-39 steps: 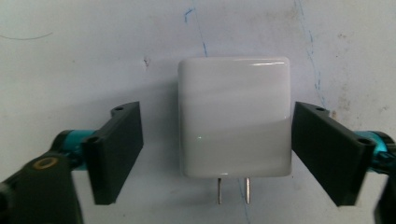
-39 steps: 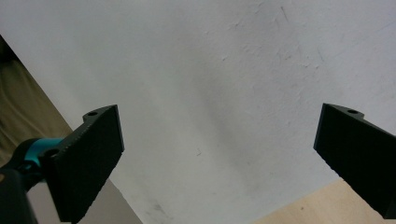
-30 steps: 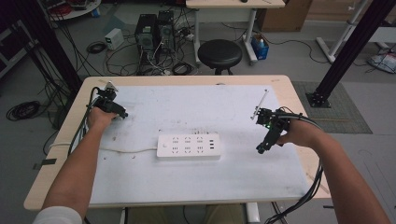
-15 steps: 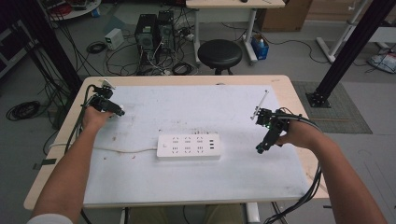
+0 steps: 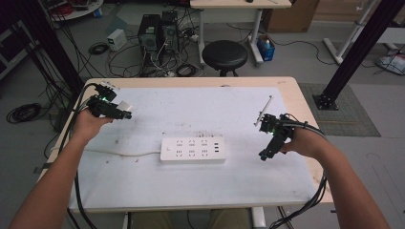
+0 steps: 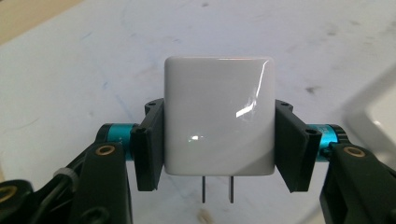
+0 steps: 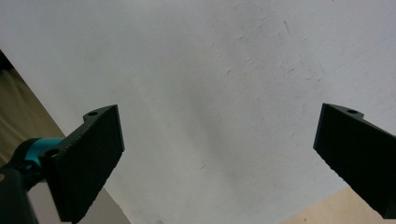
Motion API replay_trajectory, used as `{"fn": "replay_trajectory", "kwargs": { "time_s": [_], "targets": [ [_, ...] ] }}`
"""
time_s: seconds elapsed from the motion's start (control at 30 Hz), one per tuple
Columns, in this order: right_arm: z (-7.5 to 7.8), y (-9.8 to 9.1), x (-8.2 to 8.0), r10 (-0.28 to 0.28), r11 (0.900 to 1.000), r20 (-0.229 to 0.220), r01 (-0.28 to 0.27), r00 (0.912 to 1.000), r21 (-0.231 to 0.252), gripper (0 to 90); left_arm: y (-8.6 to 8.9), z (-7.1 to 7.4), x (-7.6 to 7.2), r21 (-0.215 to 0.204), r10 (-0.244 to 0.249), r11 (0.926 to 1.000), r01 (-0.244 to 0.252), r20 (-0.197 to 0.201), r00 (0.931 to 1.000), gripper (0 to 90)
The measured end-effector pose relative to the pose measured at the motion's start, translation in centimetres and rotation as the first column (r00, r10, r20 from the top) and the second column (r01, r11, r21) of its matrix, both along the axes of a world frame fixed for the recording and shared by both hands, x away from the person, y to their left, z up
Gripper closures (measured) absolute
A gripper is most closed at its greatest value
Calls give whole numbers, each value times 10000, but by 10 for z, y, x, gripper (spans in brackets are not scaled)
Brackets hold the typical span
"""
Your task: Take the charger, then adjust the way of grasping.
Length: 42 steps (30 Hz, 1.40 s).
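Left tongs (image 6: 218,140): clamped on the white plug block (image 6: 218,116), one jaw on each side. They sit at the far left of the desk (image 5: 143,191), over the white mat.

Plug block: held in the left tongs, up off the mat. Its two metal pins (image 6: 217,189) stick out toward the camera that rides on the tongs.

Right tongs (image 7: 215,154): wide apart and holding nothing. They hang over the mat at the right side of the desk.

Power strip (image 5: 192,150): lies flat in the middle of the desk, well apart from both tongs. Its thin cord (image 5: 122,152) runs off to the left.

Likely job: carry the plug block over to the power strip and push the pins into a hole.

What could go wrong: the block is smooth and shiny, so it could slip or twist in the jaws when it is pushed. If the pins do not line up with the holes, they will hit the plastic. The strip is loose, so it could slide away unless the right tongs hold it.
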State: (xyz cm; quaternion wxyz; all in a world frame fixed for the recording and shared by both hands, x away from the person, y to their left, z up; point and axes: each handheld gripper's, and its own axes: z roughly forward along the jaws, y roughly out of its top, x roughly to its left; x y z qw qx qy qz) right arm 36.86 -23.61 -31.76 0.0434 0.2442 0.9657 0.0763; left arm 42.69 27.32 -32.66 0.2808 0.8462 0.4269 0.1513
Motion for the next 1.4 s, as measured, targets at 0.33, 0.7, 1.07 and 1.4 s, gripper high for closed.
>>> {"fn": "replay_trajectory", "kwargs": {
  "time_s": [0.33, 0.7, 1.07, 1.4],
  "targets": [
    [3, -1, -10, 91, 9994, 218, -98, 9997, 336, 10, -30, 26, -40, 466, -1264, 9909, 1260, 69, 9920, 426],
    [4, 4, -16, 234, 9984, 432, -256, 9988, 507, 11, -67, 38, -81, 232, -2519, 9677, 2512, 373, 9670, 425],
    [7, 18, -18, 27, 9975, 739, -79, 9973, 705, 11, -89, 48, -90, 434, -3511, 9360, 3492, 489, 9351, 425],
    [16, 29, -26, -208, 9932, 1123, 76, 9935, 1161, 11, -101, 50, -89, 501, -4042, 9144, 4018, 547, 9130, 425]
  ]
}}
